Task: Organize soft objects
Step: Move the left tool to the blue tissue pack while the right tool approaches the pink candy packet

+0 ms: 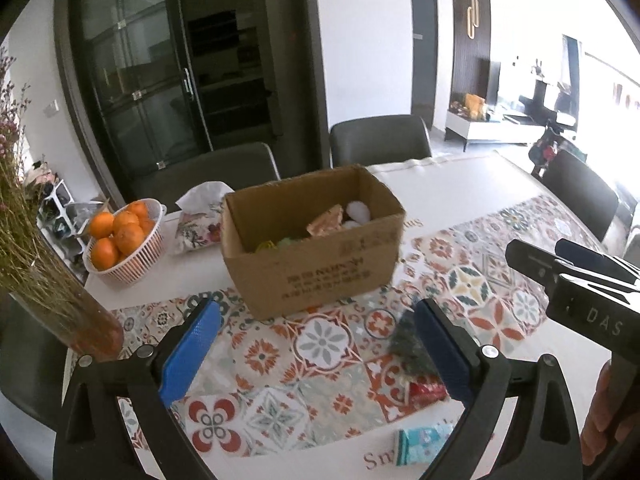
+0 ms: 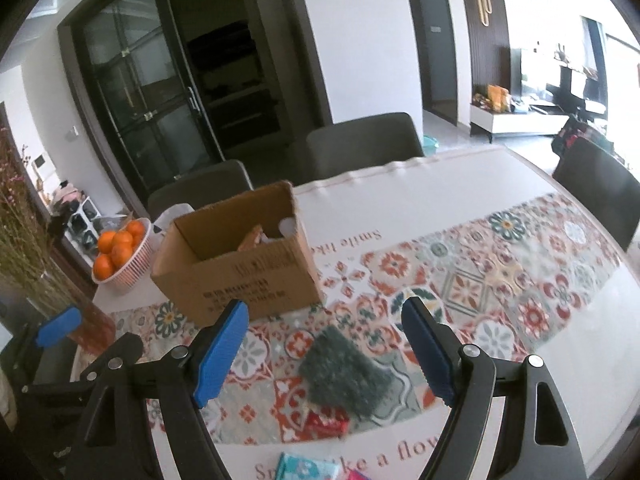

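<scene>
An open cardboard box (image 1: pixel 316 256) stands on the patterned tablecloth with several soft items inside; it also shows in the right wrist view (image 2: pixel 240 268). A grey-green fuzzy cloth (image 2: pixel 344 372) lies on the table between my right gripper's fingers, below them; it shows partly behind my left gripper's right finger (image 1: pixel 408 344). A red packet (image 2: pixel 326 424) and a teal tissue pack (image 2: pixel 308 468) lie nearer the front edge. My left gripper (image 1: pixel 316 352) is open and empty. My right gripper (image 2: pixel 324 352) is open and empty above the cloth.
A white basket of oranges (image 1: pixel 128 240) and a floral tissue pouch (image 1: pixel 200 220) stand left of the box. A vase of dried flowers (image 1: pixel 60 300) stands at the near left. Dark chairs (image 1: pixel 380 140) line the far table edge.
</scene>
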Demonstrator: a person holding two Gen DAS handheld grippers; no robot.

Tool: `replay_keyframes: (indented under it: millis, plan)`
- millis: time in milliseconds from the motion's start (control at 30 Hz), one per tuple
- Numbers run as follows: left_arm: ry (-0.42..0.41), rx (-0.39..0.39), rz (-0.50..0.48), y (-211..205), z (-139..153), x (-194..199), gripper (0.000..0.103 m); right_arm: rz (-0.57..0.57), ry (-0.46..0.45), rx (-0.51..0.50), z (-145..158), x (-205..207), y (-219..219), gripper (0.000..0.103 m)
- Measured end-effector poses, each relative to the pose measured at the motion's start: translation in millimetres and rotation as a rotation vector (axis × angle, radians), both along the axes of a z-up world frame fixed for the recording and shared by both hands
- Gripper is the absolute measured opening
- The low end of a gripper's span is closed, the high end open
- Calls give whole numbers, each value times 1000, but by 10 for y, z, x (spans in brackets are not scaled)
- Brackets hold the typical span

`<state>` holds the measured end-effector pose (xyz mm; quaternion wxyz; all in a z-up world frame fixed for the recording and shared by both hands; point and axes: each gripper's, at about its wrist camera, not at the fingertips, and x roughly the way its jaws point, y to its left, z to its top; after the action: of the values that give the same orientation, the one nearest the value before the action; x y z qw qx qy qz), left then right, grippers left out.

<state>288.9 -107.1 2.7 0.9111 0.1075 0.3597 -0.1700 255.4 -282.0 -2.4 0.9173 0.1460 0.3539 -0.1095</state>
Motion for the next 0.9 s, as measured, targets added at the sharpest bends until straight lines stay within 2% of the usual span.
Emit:
replay_keyframes:
  millis: [367, 600, 900]
  plan:
    - [95, 6, -70, -147, -262, -341, 99, -36, 72, 16, -242, -407, -62, 80]
    - [194, 9, -113, -230, -532, -521, 99, -61, 164, 67, -520, -643, -123, 80]
    - [276, 45, -154, -278, -843, -729, 99, -63, 261, 106, -827, -879, -105, 80]
